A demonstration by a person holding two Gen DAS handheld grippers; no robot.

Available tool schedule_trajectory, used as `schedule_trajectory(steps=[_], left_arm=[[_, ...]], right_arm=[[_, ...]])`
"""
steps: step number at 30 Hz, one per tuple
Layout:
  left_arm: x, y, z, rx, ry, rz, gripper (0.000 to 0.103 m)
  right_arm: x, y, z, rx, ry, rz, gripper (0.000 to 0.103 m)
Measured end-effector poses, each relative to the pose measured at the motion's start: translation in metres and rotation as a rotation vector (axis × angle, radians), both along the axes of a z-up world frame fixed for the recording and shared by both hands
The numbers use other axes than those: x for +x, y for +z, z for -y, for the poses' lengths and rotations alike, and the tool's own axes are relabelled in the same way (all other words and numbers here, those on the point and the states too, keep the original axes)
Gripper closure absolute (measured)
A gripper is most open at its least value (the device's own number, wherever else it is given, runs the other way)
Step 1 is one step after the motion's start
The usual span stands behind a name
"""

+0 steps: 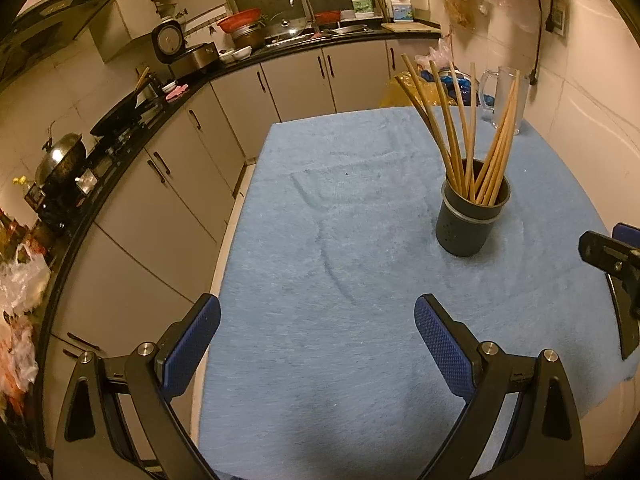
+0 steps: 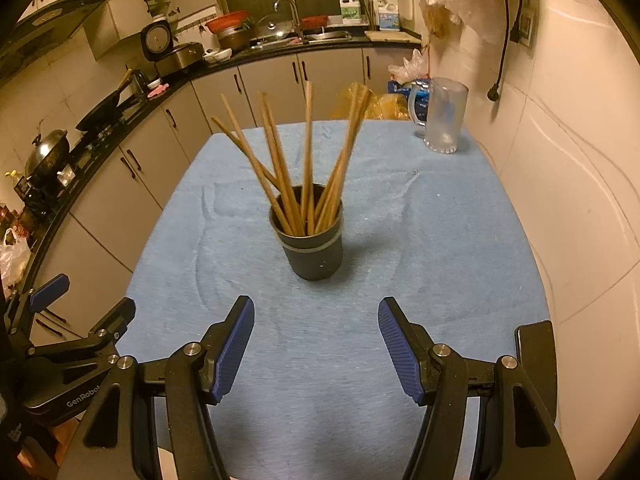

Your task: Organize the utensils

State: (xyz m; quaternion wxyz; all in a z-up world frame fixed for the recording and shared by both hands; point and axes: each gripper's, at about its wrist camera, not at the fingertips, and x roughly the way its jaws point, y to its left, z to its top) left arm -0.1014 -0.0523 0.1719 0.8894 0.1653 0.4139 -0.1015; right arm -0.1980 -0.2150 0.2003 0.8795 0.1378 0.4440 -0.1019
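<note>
Chopsticks [image 2: 308, 168] fanned loosely in dark cup [image 2: 310, 246], mid-surface on blue cloth [image 2: 440, 240], glass mug [image 2: 442, 118] well behind. Right gripper [image 2: 316, 354] near and facing cup, jaws spread, empty; left gripper [image 1: 316, 354] off to the side, jaws likewise spread and empty. Best approached slowly: pinch one stick high on the shaft, lift straight along its lean, avoid tipping cup. Sticks: thin, pale wood, uneven tilt.

My left gripper [image 1: 316, 344] hangs over the blue cloth [image 1: 340, 240] on the tabletop, jaws wide apart with nothing between them. Ahead and to the right stands a dark cup [image 1: 470, 220] full of chopsticks [image 1: 472, 132], fanned out. A clear mug [image 1: 502, 96] sits at the far corner. My right gripper [image 1: 612, 256] pokes in at the right edge.
</note>
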Motion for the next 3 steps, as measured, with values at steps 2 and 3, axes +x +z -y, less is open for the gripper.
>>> schedule_trajectory(steps=[2, 3], left_arm=[[0.008, -0.009, -0.001, -0.027, 0.012, -0.012, 0.006], [0.014, -0.021, -0.002, -0.033, 0.028, -0.026, 0.006]], right_arm=[[0.004, -0.009, 0.017, 0.030, -0.034, -0.014, 0.031], [0.006, -0.017, 0.029, 0.047, -0.054, -0.028, 0.030]])
